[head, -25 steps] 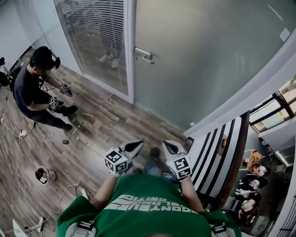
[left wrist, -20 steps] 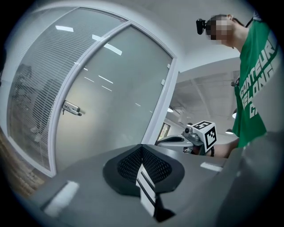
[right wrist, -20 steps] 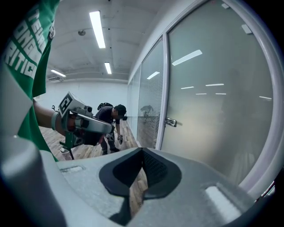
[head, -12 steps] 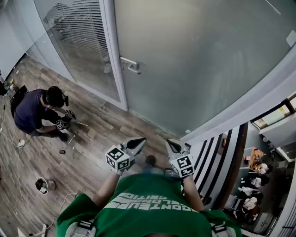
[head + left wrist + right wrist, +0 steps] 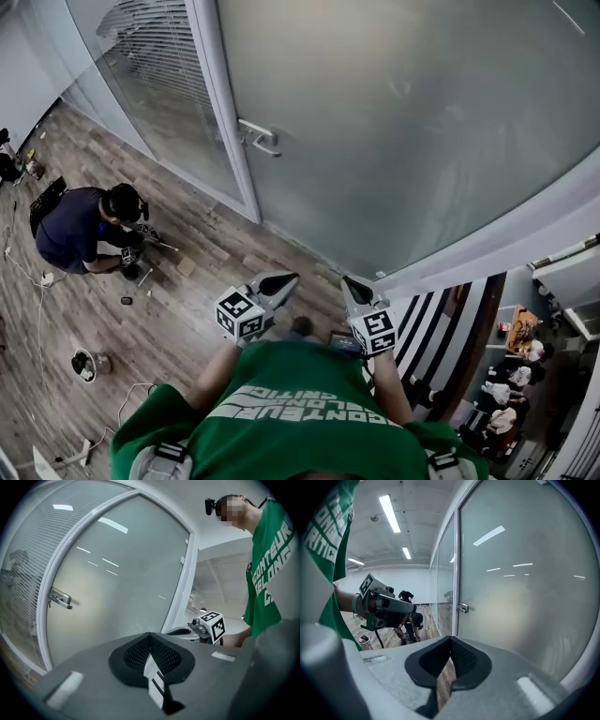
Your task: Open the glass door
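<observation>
A frosted glass door (image 5: pixel 403 112) with a silver lever handle (image 5: pixel 258 138) appears closed ahead, well apart from the left gripper (image 5: pixel 289 277) and right gripper (image 5: pixel 348 281), both pressed together on nothing, so reaching the handle and opening are yet to do.

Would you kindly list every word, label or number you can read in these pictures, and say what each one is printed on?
"CONTEUR" above "BELONG": white print on the person's green shirt, left gripper view; a third line is cut off.
"RITIC": same shirt, right gripper view, its start hidden.
Head view: the shirt print is upside down and too distorted to read.
Left tool and right tool: their cubes carry square patterns only, no words.
Glass door: no text.
</observation>
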A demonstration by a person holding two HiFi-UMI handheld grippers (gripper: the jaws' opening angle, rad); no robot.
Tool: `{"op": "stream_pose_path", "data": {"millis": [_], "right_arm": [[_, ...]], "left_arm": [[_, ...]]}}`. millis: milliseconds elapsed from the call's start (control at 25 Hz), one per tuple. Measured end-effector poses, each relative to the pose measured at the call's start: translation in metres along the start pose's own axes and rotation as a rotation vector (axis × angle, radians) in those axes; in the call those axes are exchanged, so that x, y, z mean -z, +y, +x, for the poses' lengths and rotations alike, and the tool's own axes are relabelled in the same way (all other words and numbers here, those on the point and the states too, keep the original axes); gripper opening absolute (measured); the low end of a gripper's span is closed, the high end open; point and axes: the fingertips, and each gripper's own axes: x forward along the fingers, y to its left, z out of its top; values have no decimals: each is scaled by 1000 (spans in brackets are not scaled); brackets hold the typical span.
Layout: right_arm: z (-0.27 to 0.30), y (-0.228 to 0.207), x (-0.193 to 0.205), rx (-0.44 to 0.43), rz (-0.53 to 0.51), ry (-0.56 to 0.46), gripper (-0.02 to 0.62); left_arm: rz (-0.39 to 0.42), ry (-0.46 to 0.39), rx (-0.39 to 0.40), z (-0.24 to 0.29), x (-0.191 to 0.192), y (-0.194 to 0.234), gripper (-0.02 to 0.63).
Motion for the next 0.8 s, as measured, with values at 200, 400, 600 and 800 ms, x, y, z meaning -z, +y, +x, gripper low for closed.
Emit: {"op": "stream_pose_path", "data": {"millis": [200,400,600,800], "right_arm": [[11,-11,-7,-29,-6,-15,-6],[24,-14,-11,-59,-6,-22,-7],[38,-15,-20,-80,-30,-16,-6],[66,-21,-25,-94,-45,2,-6]], "left_arm": [[-10,-6,-35,5,-4,6,17],[-21,-12,-64,6,-5,12,17],[-34,-27,-80,4,-11,24,17],[-55,-35,-91,6,-9,55,17]]}}
